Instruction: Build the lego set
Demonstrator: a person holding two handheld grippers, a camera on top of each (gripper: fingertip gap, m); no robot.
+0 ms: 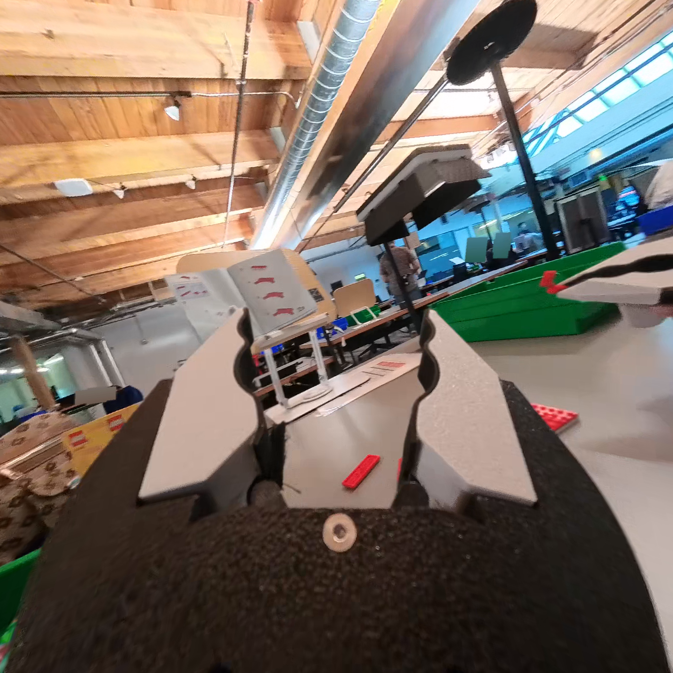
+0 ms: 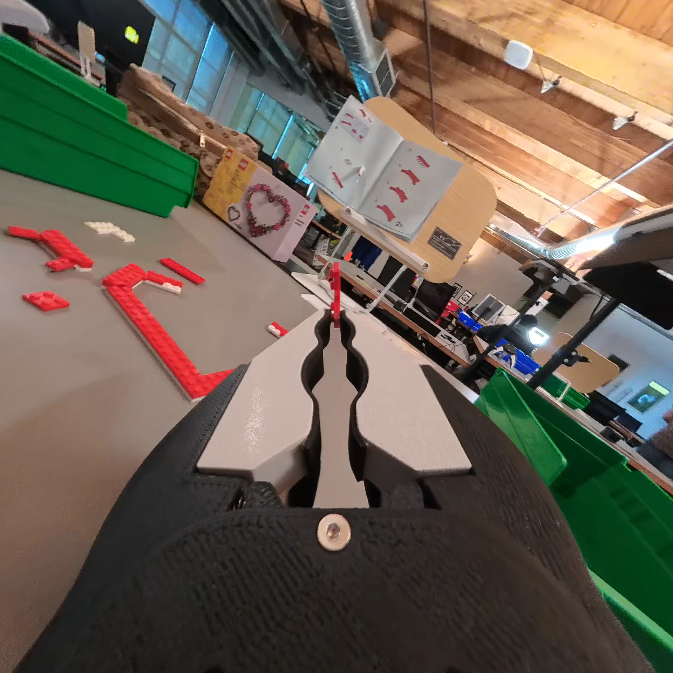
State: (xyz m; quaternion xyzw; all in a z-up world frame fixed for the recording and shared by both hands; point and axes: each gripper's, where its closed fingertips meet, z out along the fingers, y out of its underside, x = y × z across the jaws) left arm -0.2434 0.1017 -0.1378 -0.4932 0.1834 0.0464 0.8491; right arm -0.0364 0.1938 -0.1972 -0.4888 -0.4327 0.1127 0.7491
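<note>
My right gripper [image 2: 335, 316] is shut on a small red lego piece [image 2: 335, 287] that stands upright out of its tips, above the grey table. It also shows at the right of the left wrist view [image 1: 562, 288], holding the red piece [image 1: 549, 282]. My left gripper [image 1: 333, 327] is open and empty, tilted upward over the table. A thin red plate [image 1: 360, 471] lies between its fingers, and a studded red plate [image 1: 555, 417] lies to its right. A long red assembly [image 2: 153, 327] and several loose red plates [image 2: 67, 249] and white plates [image 2: 109, 230] lie left of the right gripper.
An open instruction booklet [image 2: 382, 178] rests on a white stand [image 1: 291, 368] at the table's far edge. The set's box [image 2: 255, 207] stands behind the table. Green bins [image 2: 91, 145] stand at the far left, another green bin [image 2: 582, 473] at the right. A lamp pole [image 1: 524, 164] rises behind.
</note>
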